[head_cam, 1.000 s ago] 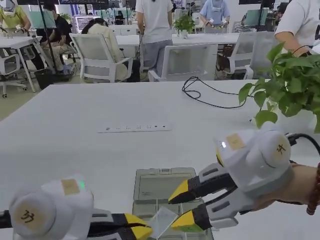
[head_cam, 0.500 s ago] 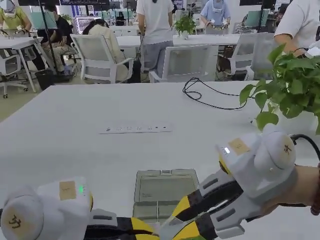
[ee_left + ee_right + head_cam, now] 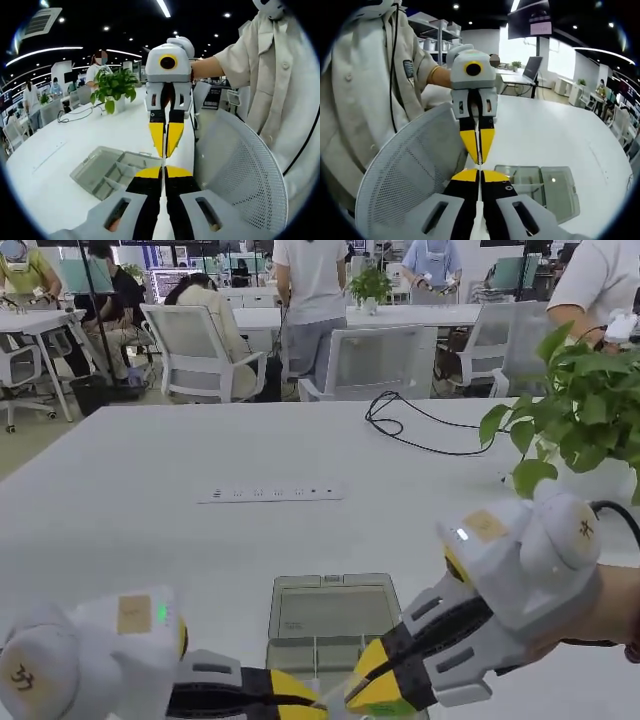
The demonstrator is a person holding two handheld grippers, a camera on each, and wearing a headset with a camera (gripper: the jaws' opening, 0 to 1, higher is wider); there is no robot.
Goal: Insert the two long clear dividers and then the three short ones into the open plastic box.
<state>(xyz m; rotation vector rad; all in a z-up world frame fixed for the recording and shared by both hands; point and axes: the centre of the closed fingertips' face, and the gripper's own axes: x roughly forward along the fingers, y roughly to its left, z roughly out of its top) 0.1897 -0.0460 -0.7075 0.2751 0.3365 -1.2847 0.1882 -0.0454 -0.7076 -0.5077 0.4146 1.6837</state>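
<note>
The left claw (image 3: 162, 171) and right claw (image 3: 480, 172) both pinch one clear divider (image 3: 336, 702) close to the plastic box (image 3: 100, 170) on the tabletop (image 3: 150, 520). Keep it level and ease it gently into its slots

Open clear box (image 3: 330, 612) — divider (image 3: 337, 703) pinched

Open tabletop (image 3: 130, 530) left of box (image 3: 300, 652); plant (image 3: 585, 410), cable (image 3: 420, 430) far right.

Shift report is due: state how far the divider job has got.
Done: some clear dividers already stand in the open translucent grey plastic box; count unclear. In hand: left gripper and right gripper, jaws shut, pinch one thin clear plastic divider above it. To do: seat that piece, then any remaining.
</note>
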